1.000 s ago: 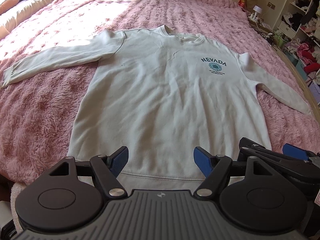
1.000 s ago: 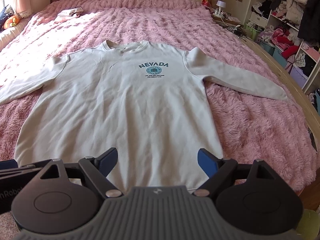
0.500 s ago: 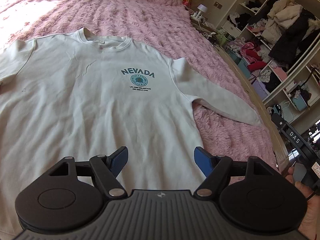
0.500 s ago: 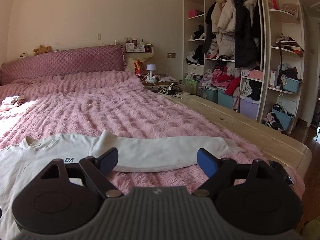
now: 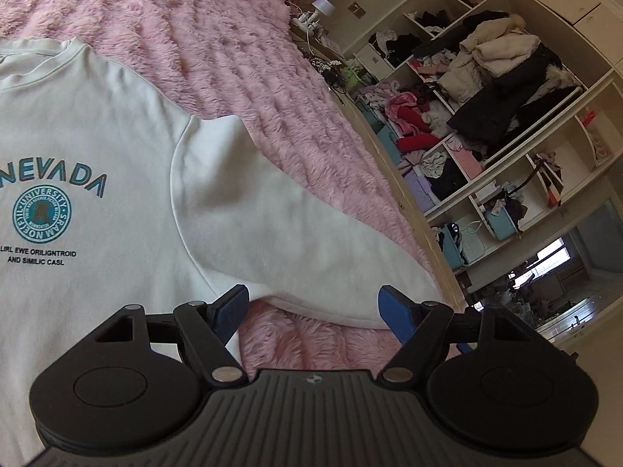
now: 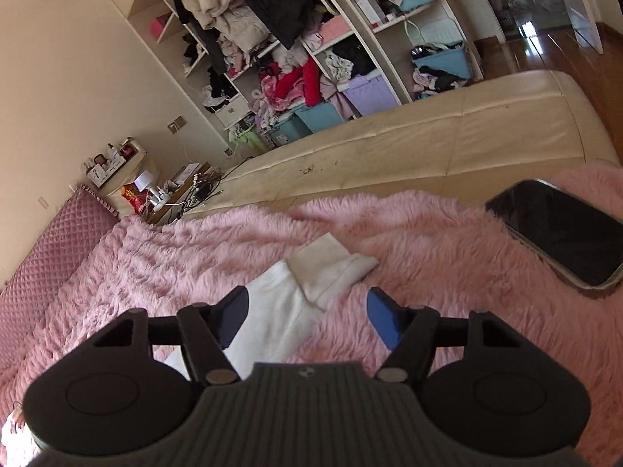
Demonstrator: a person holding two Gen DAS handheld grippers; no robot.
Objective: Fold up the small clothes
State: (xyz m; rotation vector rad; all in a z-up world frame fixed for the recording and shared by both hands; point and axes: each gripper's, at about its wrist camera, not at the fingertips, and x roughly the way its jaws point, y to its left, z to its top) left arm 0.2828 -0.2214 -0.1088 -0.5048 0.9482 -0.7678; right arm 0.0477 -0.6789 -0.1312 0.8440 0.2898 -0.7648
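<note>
A: Item one, right gripper (image 6: 307, 313): our fingers (image 6: 383, 321) stand apart and have just been narrowing, nothing pinched. The sleeve (image 6: 288, 303) passes under the gap; its cuff (image 6: 331, 268) lies just beyond, flat on the bed (image 6: 428, 257).

B: Item two, left gripper (image 5: 313, 311): fingers (image 5: 401, 313) spread, empty, over the sleeve's lower edge beside the armpit. The sweatshirt (image 5: 97, 136) lies face up, print showing.

A: Handling, as we judge it: we take the sleeve just short of the cuff, both layers together, and pinch only cloth, not the fleece pile.

B: We hold the shoulder end steady and carry the cuff across the chest, keeping the fold along the shoulder seam.

A: Item three, phone (image 6: 560, 233), farther right on the bed, apart from the cuff. We keep our swing away from it.
</note>
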